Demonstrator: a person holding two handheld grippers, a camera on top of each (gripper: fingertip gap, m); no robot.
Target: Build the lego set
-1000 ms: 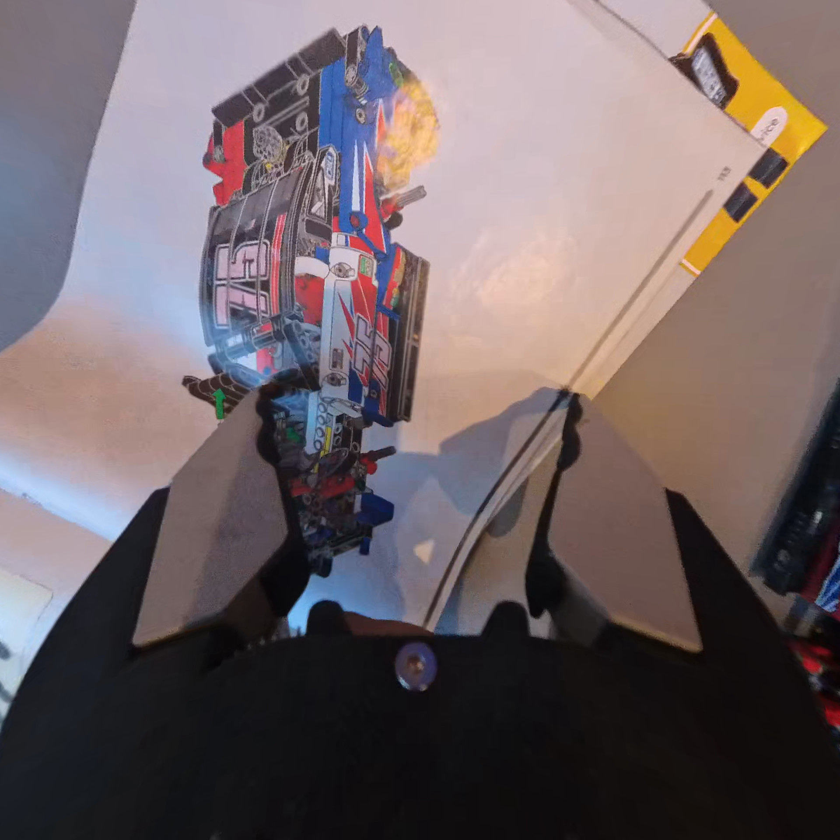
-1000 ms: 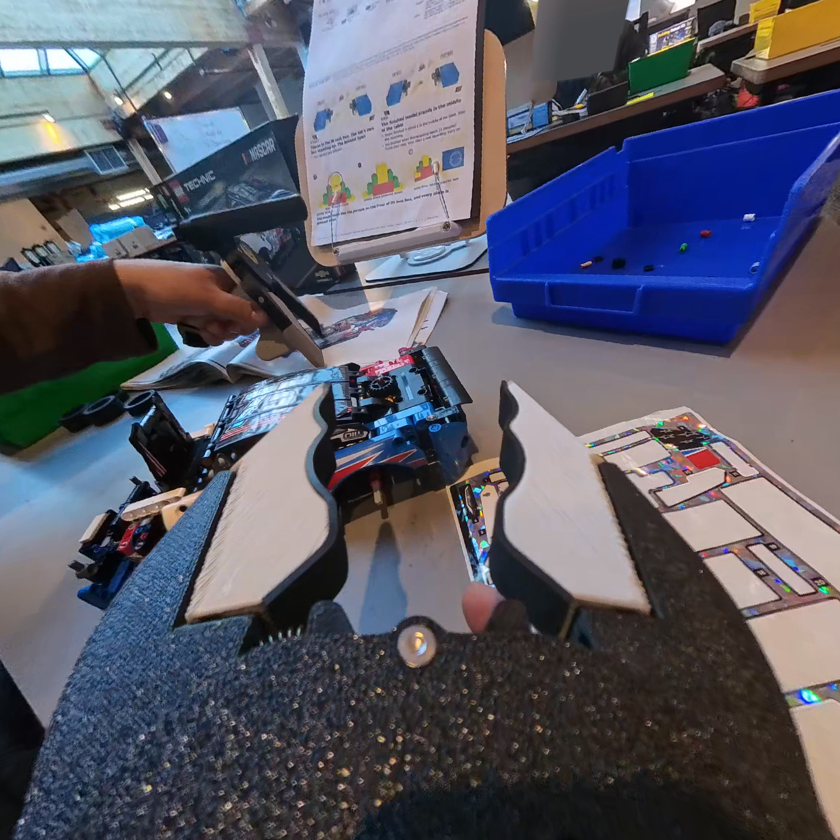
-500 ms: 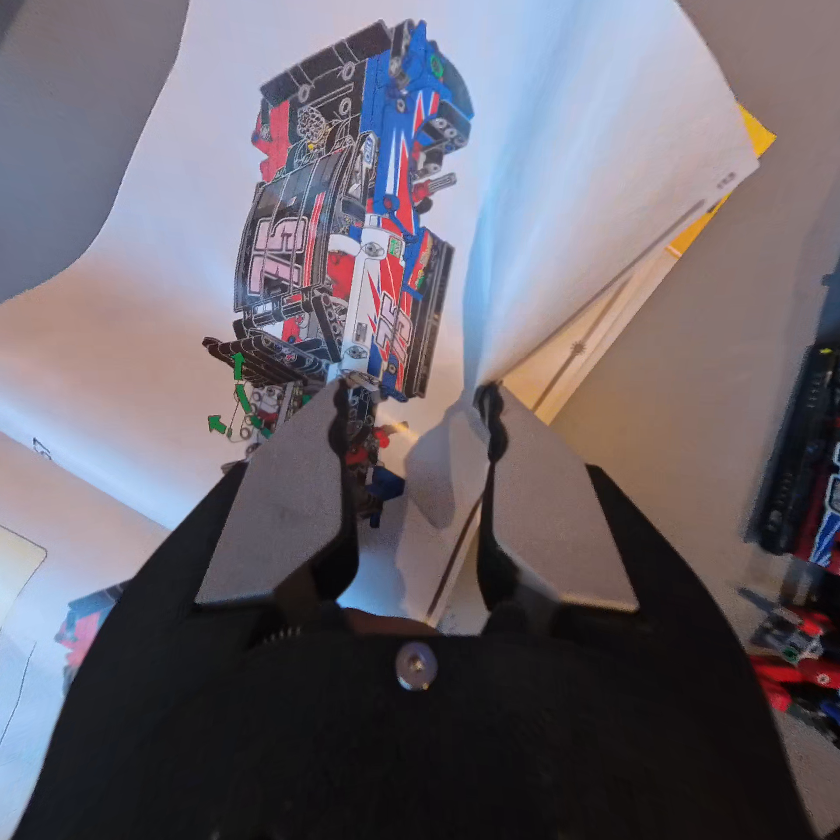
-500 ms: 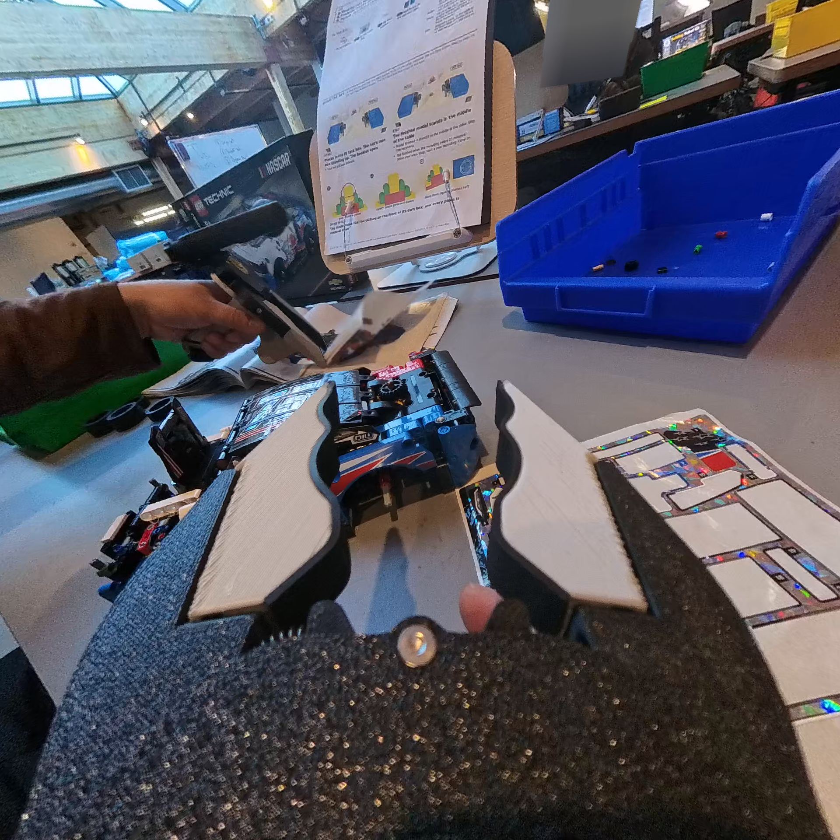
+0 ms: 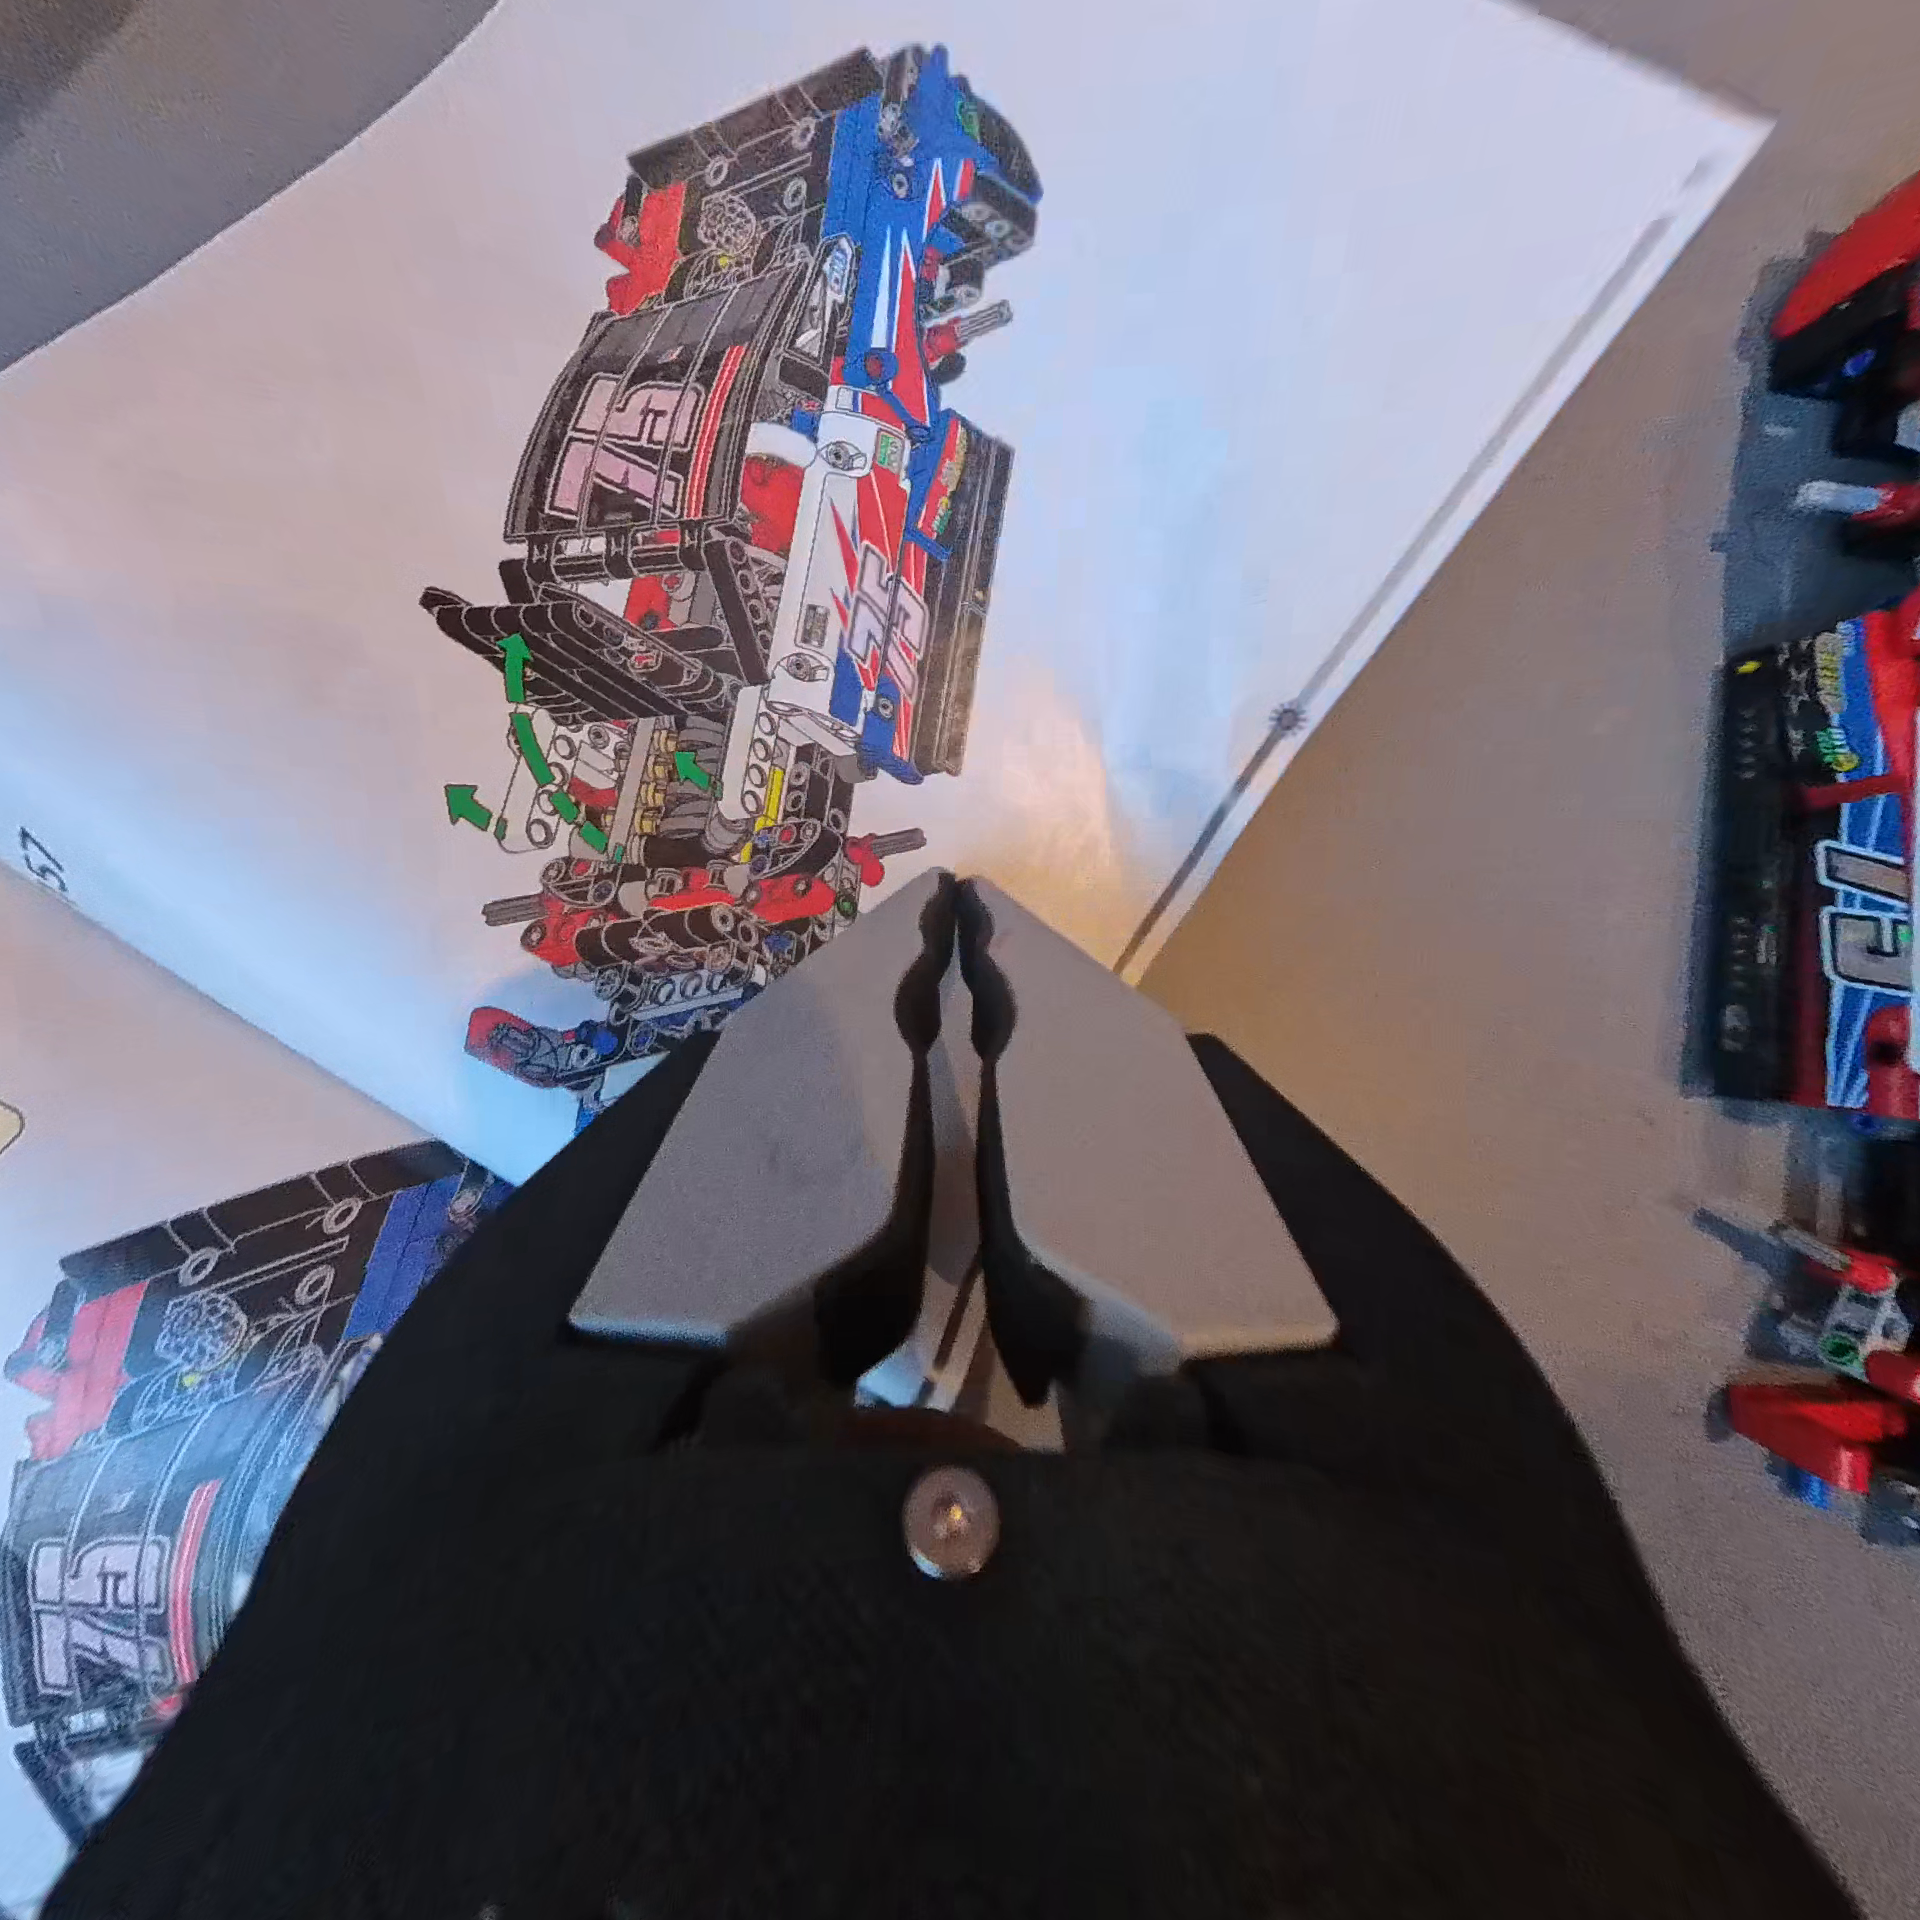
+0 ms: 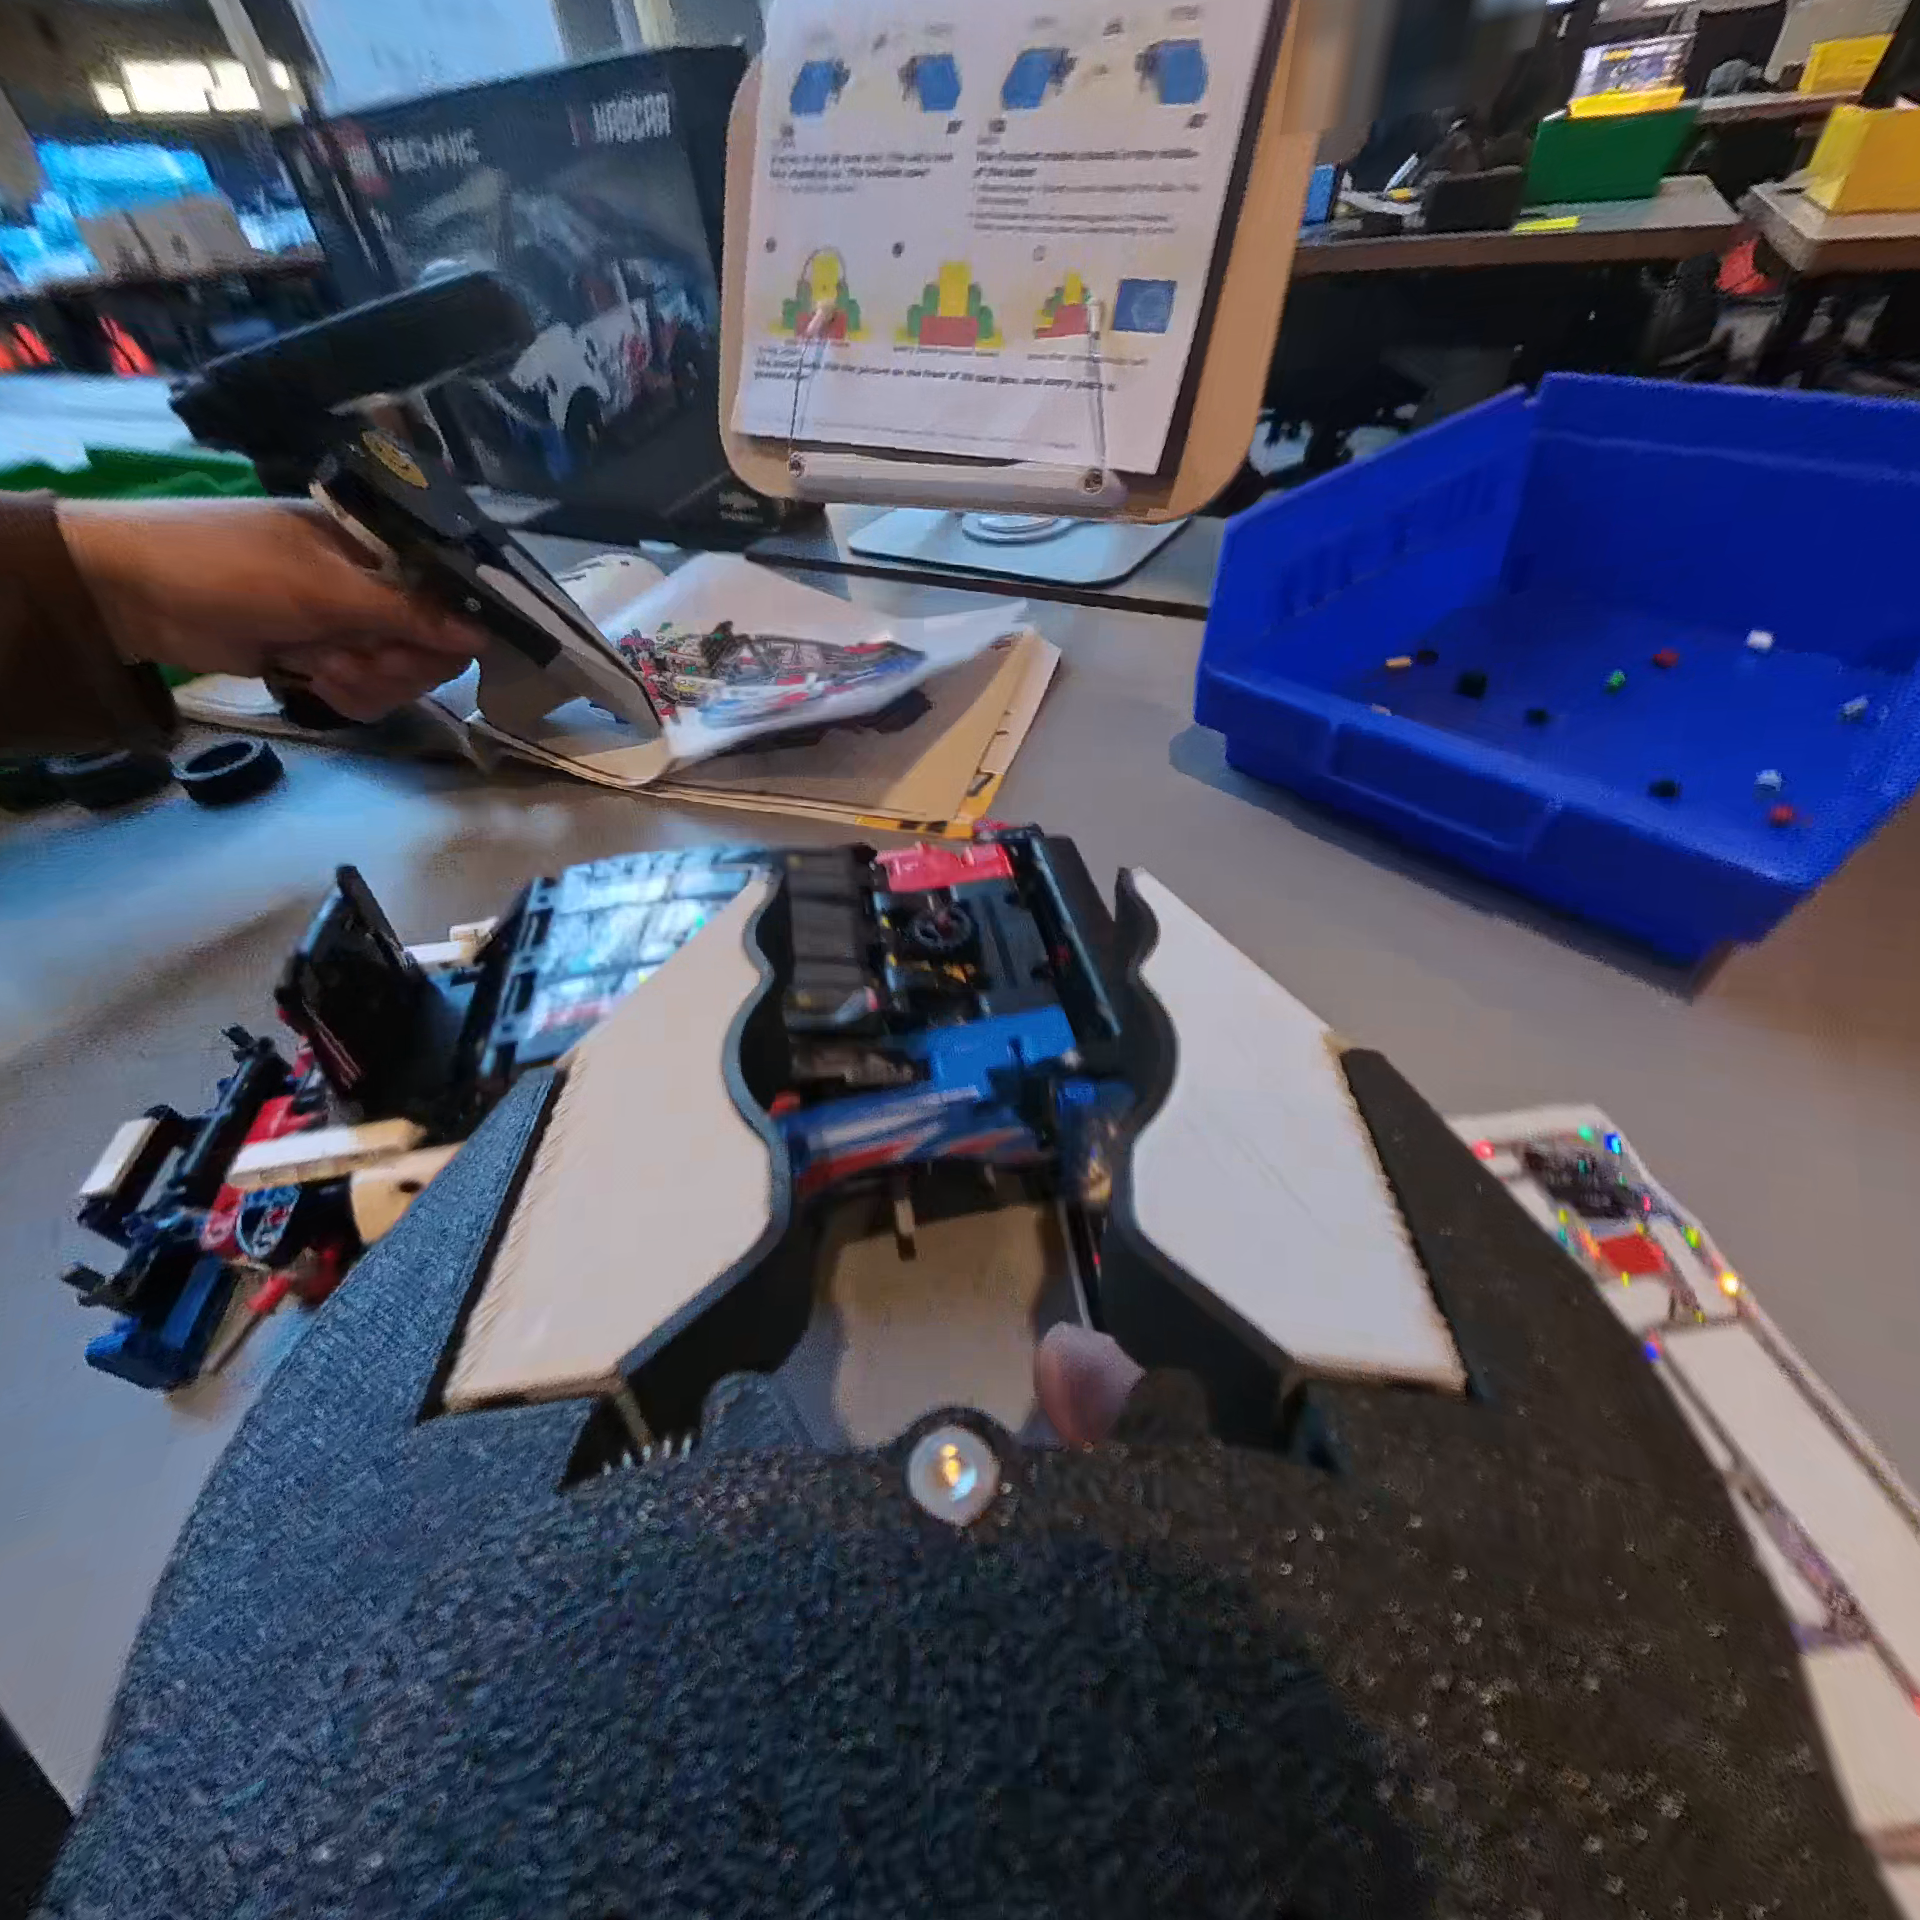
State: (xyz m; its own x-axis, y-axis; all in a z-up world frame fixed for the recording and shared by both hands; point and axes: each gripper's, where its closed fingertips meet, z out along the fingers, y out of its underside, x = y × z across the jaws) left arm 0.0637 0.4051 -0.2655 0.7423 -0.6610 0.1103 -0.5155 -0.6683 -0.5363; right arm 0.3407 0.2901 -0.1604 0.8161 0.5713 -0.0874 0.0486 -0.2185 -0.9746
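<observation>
The instruction booklet lies open on the grey table, and its lifted page [image 5: 1247, 364] shows a drawing of the race car. My left gripper [image 5: 951, 896] is shut on the edge of that page. It also shows in the right wrist view [image 6: 649, 722], pinching the raised page. The partly built black, blue and red Lego car [image 6: 935, 987] sits between the fingers of my right gripper [image 6: 951, 894], which is open around its rear end. The car also shows at the right edge of the left wrist view [image 5: 1808, 831]. Its front section [image 6: 208, 1195] reaches to the left.
A blue bin [image 6: 1351, 727] with several small loose parts stands at the right. A sticker sheet [image 6: 1662, 1299] lies beside my right gripper. Black tyres [image 6: 223, 769] lie at the left. The set's box [image 6: 520, 208] and a stand with a printed sheet [image 6: 987, 260] are at the back. The left gripper's tips are roughly 30 cm from the right gripper's.
My left gripper has closed from open onto the booklet page and lifted it. My right gripper has moved forward and opened wider, so its fingers now flank the car.
</observation>
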